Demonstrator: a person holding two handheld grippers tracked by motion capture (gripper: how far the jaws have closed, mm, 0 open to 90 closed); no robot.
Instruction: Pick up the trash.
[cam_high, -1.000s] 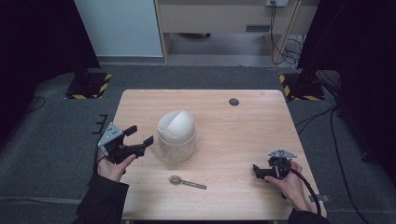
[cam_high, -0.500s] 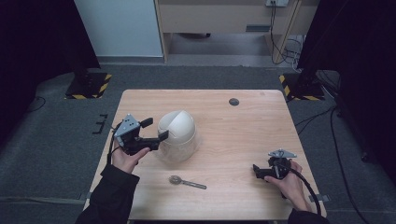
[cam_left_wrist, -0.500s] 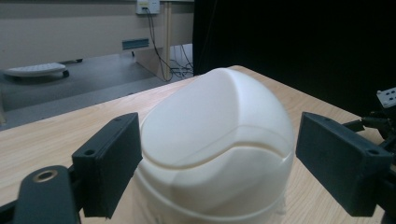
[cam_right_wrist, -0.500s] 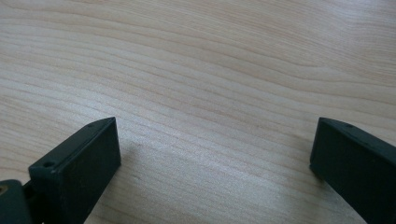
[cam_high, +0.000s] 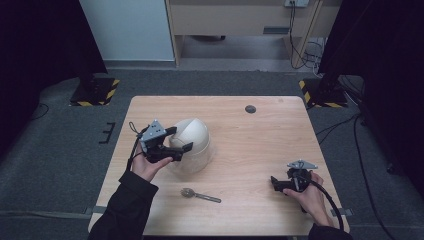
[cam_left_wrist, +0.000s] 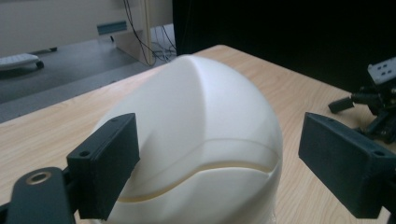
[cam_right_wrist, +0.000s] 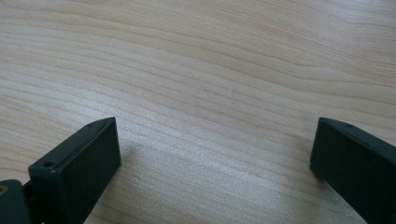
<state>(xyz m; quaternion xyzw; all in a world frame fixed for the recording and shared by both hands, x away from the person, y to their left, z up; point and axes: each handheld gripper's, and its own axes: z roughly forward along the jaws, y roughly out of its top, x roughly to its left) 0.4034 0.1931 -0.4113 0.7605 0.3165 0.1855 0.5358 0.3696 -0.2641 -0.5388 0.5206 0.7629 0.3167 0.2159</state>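
My left tongs (cam_high: 181, 139) have just been opening, straddling the white dome (cam_high: 192, 142) without contact. My right tongs (cam_high: 278, 182) rest open on the worktop (cam_high: 250, 145) at 4 o'clock.

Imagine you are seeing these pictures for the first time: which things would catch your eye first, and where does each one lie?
The cream domed container stands out left of the table's middle, with the left gripper against its left side, open jaws either side of the dome. A metal spoon lies alone near the front edge. The right gripper rests open on the bare wood at the front right.
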